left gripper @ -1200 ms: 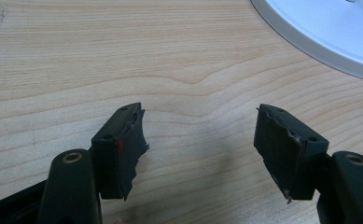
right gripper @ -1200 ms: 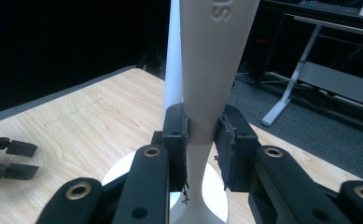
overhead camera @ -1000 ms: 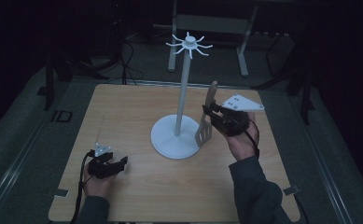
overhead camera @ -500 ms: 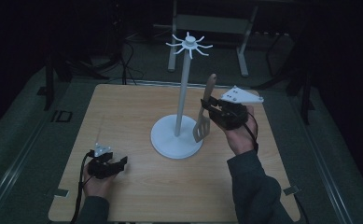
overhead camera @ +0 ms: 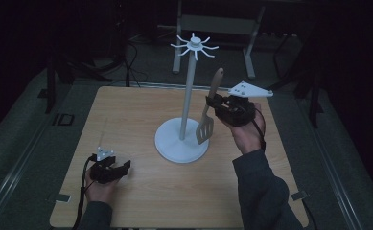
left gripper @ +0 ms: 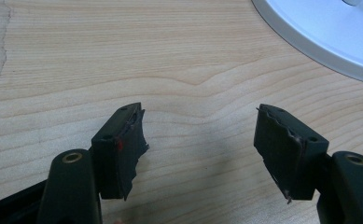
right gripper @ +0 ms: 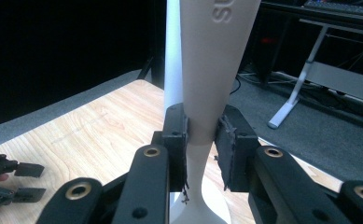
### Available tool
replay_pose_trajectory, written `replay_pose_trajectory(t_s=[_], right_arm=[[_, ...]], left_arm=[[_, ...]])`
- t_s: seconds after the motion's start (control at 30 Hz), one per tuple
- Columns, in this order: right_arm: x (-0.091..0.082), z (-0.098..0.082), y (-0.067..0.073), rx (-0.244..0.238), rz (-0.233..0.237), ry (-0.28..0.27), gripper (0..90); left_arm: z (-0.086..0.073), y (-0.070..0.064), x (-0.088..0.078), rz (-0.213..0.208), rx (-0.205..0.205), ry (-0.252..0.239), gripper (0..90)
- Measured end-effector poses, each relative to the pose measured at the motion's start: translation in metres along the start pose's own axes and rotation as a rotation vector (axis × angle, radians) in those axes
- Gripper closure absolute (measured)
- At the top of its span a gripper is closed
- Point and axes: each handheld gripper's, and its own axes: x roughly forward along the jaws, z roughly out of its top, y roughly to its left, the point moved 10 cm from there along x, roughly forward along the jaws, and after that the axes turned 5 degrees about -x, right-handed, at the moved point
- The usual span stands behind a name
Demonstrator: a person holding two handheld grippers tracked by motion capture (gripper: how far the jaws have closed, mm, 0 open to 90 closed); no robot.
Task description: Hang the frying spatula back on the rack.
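The right claw [overhead camera: 212, 101] is clamped on the neck of a slotted spatula [overhead camera: 206, 125], pads pressed to both sides of the handle in the right gripper view. Compared with a second ago, the spatula has swung upright and edged closer to the white stand [overhead camera: 183, 143]; its blade now hangs just over the base, beside the pole. That suggests a lift toward the hooks [overhead camera: 194, 46] comes next. The left claw [overhead camera: 121, 167] rests wide and empty on the table [overhead camera: 126, 120].
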Motion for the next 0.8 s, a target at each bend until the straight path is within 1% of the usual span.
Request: replay_pose_trajectory(t_s=[0.13, 0.27, 0.5, 0.8], right_arm=[[0.001, 0.008, 0.000, -0.011, 0.003, 0.006, 74.5], [0.002, 0.013, 0.001, -0.008, 0.005, 0.010, 74.4], [0.003, 0.022, 0.000, -0.002, 0.022, 0.020, 74.5], [0.003, 0.026, -0.007, 0.013, 0.021, 0.032, 74.5]], left_arm=[[0.000, 0.001, 0.000, 0.001, -0.002, -0.001, 33.4], [0.000, 0.001, -0.001, -0.001, -0.003, -0.003, 33.4], [0.000, 0.000, -0.001, -0.003, -0.006, -0.005, 33.4], [0.000, 0.000, 0.000, -0.002, -0.003, -0.001, 33.4]])
